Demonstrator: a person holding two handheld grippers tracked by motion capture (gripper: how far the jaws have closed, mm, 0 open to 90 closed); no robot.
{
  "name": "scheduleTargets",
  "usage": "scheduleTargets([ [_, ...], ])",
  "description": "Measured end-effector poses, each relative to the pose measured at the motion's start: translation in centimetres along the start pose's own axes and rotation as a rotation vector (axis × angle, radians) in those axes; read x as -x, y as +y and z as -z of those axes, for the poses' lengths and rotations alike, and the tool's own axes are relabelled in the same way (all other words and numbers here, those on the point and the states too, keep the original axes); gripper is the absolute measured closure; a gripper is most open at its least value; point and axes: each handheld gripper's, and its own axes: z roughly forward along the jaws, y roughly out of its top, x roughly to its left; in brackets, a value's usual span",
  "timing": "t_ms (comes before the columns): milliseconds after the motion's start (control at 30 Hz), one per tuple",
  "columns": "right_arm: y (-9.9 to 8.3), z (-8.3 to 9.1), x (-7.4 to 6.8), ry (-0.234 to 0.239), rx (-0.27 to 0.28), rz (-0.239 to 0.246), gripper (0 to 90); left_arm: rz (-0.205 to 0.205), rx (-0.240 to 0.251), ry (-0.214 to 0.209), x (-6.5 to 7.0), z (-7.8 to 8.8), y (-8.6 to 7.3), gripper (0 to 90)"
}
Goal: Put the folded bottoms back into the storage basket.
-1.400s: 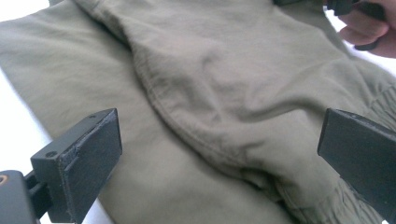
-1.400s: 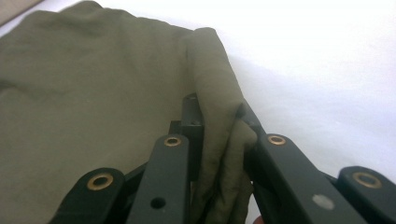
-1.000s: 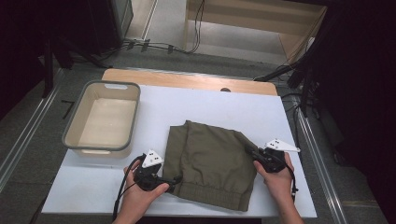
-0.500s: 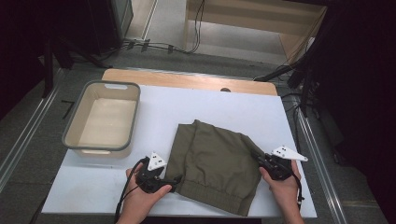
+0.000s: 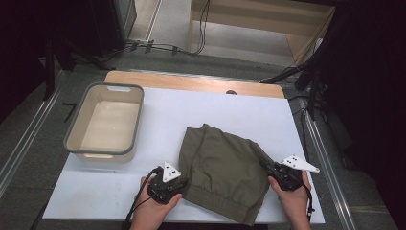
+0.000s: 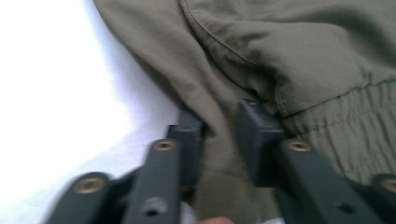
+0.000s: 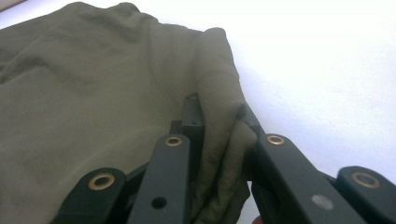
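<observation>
An olive-green garment (image 5: 220, 167) lies folded on the white table (image 5: 215, 110), near its front edge. My left gripper (image 5: 184, 183) is at the garment's left edge. Its jaws have just been closing, and they now pinch a fold of the cloth (image 6: 280, 56) beside the elastic waistband; the gripper (image 6: 219, 126) sits low over the table. My right gripper (image 5: 265, 166) holds the garment's right edge. In the right gripper view the gripper (image 7: 219, 121) is shut on a bunched ridge of the olive fabric (image 7: 93, 93).
A beige plastic bin with a grey rim (image 5: 115, 86) stands at the table's left, with nothing in it. A wooden strip (image 5: 191, 81) runs along the far edge. Cables lie on the floor beyond. White tabletop shows behind the garment.
The left jaws have closed on the garment's left edge. The garment has turned a little and slid to the right, and both hands have shifted with it.
</observation>
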Motion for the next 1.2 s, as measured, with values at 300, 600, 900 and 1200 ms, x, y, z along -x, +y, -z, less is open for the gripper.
scheduleTargets([
  [300,-0.6,0.7,0.0,-0.008,0.0,0.004,77.8,0.059,0.098,-0.129,-0.7,1.6,0.6,83.0],
  [600,-0.6,0.9,-0.3,-0.011,0.009,0.015,77.9,0.072,0.131,-0.245,-0.5,1.9,0.7,81.2],
  [900,-0.8,0.8,-0.3,-0.013,0.008,0.015,77.9,0.037,0.08,-0.265,0.6,1.1,0.7,33.6],
  [1200,-0.8,0.9,-0.3,-0.011,0.011,0.017,77.9,-0.012,0.019,-0.179,2.3,0.1,0.5,9.4],
])
